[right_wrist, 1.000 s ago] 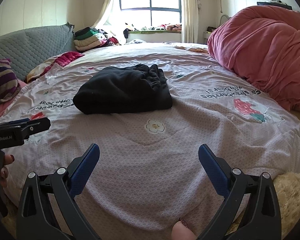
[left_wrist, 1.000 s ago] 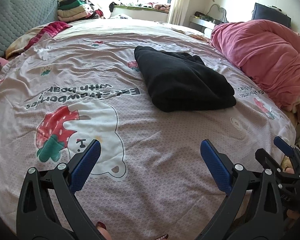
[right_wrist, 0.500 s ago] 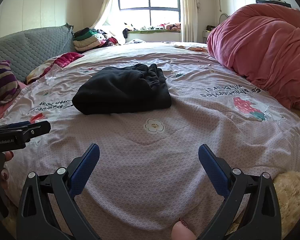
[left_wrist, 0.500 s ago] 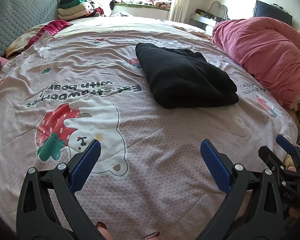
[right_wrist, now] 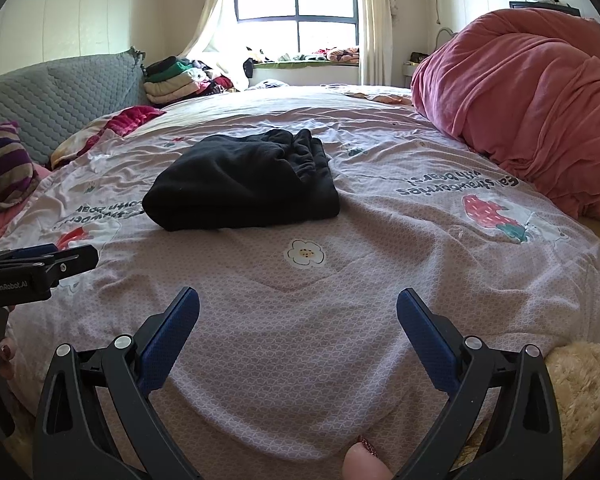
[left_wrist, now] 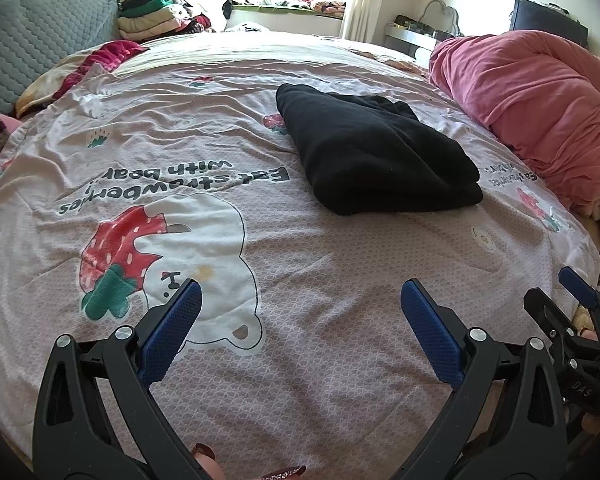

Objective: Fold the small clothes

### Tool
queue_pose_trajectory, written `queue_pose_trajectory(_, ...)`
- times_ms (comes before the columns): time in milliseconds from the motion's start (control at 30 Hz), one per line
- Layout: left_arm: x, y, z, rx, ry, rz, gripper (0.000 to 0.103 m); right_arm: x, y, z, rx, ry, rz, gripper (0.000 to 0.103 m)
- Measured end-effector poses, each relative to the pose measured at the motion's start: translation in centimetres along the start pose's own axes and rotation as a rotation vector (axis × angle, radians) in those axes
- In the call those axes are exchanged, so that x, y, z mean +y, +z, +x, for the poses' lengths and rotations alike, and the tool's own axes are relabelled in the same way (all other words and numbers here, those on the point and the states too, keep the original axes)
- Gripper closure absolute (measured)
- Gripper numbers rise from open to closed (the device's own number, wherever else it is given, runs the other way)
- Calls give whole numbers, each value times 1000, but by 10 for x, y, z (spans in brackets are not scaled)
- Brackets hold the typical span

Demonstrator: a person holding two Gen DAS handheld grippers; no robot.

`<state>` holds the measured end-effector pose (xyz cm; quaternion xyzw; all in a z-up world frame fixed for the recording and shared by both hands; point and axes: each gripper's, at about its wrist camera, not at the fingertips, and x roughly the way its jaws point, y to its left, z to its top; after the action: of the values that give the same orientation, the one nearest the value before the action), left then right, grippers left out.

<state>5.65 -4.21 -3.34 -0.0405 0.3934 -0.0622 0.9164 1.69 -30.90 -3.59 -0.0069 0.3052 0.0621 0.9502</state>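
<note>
**Black garment folded, both claws empty and backed off**

While both claws are held low over the near edge of the bed, nothing is gripped by either. The left claw is seen wide, blue pads apart, only the pink sheet between them. The right claw is likewise wide and empty; it is also visible at the right edge of the left view.

The black garment is found folded into a compact rectangle on the bed, well apart from both claws, toward the middle of the sheet, near the pink duvet. Stacked layers are shown at its near edge in the left view; a bunched end is shown in the right view.

Compared with 1 s ago, little has changed: the garment shape and position are unchanged, and the claws are kept at the same wide opening. A slight shift of the left view is noted, the garment sitting a bit lower and nearer in frame. No contact with the cloth is seen in any of the 3 time steps.

This fold is judged finished and released. A next item would probably be needed; a clothes stack is seen far off by the headboard, but which piece comes next cannot be told.
</note>
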Motion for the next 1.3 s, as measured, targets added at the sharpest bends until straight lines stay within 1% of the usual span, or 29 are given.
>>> queue_pose_trajectory(400,0,0,0,8,4,3,10,0,0,-1,4,-1,4,5)
queue_pose_trajectory(500,0,0,1,8,16,7,10,0,0,0,5,-2,5,5)
queue_pose_trajectory(700,-1,-1,2,15,11,9,10,0,0,0,6,-3,4,5)
queue_pose_trajectory(867,-2,-2,2,22,-3,15,10,-1,0,1,9,-4,5,5)
queue_pose_trajectory(900,-3,-3,2,22,-16,16,10,-1,-1,1,11,-5,8,5)
queue_pose_trajectory(1033,-2,-5,-1,30,-32,11,10,-6,1,-1,6,-31,35,5)
queue_pose_trajectory(1133,7,-4,-5,40,-35,-20,10,-28,8,-13,-16,-95,109,5)
queue_pose_trajectory(1167,14,-3,-7,39,-37,-29,10,-40,12,-20,-30,-121,147,5)
queue_pose_trajectory(1200,29,0,-11,33,-24,-53,10,-54,16,-27,-44,-145,188,5)
queue_pose_trajectory(1233,40,2,-13,27,-15,-69,10,-76,21,-37,-63,-177,246,5)
queue_pose_trajectory(1300,81,9,-18,16,47,-131,10,-129,27,-59,-88,-274,365,5)
